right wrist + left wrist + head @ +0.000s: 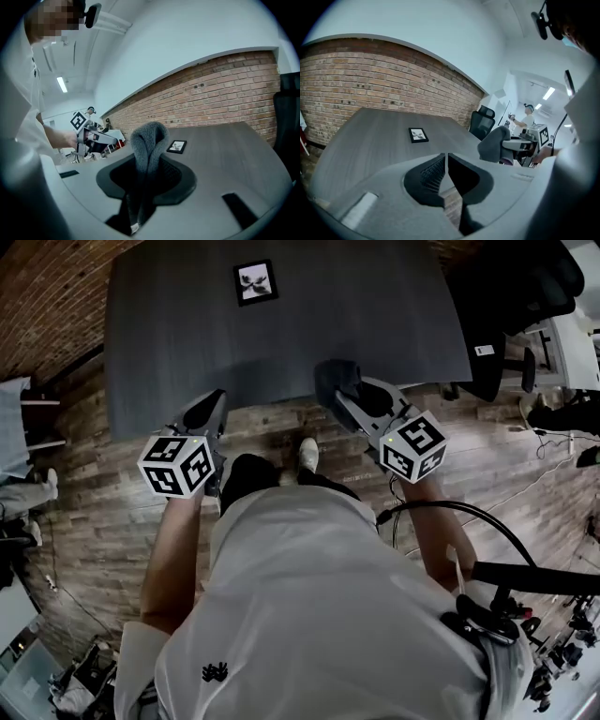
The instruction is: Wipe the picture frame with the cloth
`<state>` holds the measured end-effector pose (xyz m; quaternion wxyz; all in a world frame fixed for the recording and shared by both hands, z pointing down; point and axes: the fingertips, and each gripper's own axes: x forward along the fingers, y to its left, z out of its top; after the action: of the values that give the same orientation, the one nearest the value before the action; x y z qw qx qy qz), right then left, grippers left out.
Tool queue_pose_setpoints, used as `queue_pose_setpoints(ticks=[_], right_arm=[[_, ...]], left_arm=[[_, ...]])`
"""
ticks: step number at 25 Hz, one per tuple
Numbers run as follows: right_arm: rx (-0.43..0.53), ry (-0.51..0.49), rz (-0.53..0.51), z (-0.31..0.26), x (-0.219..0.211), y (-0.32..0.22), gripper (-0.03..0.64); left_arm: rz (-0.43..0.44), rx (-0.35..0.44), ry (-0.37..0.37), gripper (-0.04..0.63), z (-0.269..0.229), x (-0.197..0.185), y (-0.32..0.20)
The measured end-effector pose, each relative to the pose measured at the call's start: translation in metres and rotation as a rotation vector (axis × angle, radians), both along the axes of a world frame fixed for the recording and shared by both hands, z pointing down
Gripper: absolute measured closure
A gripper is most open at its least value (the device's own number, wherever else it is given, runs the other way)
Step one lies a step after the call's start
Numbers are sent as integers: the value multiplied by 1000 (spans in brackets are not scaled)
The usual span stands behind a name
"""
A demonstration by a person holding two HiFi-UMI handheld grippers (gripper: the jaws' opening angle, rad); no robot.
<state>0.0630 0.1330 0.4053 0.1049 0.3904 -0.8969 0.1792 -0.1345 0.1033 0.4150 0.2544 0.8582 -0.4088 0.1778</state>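
A small black picture frame (255,282) lies flat near the far edge of the dark grey table (375,315); it also shows as a frame (418,135) in the left gripper view and as a frame (177,146) in the right gripper view. My right gripper (339,382) hovers at the table's near edge, shut on a folded grey cloth (148,139) that sticks up between its jaws. My left gripper (215,405) is held over the near edge too, jaws shut and empty (446,159). Both are well short of the frame.
A black office chair (514,296) stands at the table's right end. A brick wall (370,79) runs behind the table. Cables and gear (525,615) lie on the wooden floor to my right. A person (528,110) stands far back in the room.
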Motion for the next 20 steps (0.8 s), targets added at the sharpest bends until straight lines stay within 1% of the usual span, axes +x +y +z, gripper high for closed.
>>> queue_pose_setpoints(ticks=[2, 4, 7, 11, 13, 15, 20], right_arm=[[-15, -7, 13, 3, 10, -13, 508], [-26, -2, 30, 7, 10, -31, 508], [-32, 7, 52, 6, -4, -58, 508], [-50, 13, 78, -2, -24, -92, 508], [-56, 27, 88, -5, -30, -110, 508], [-63, 40, 101, -4, -34, -126, 508], [-91, 43, 118, 5, -42, -148, 508]], left_arm=[[19, -13, -7, 583, 6, 14, -18], [35, -27, 1, 583, 14, 21, -42], [44, -56, 29, 581, 26, 15, -81], [44, -121, 64, 578, 41, 3, -133], [54, -154, 70, 549, 52, 2, -159], [59, -179, 70, 518, 67, 2, -185], [31, -227, 46, 512, 106, 5, -238]])
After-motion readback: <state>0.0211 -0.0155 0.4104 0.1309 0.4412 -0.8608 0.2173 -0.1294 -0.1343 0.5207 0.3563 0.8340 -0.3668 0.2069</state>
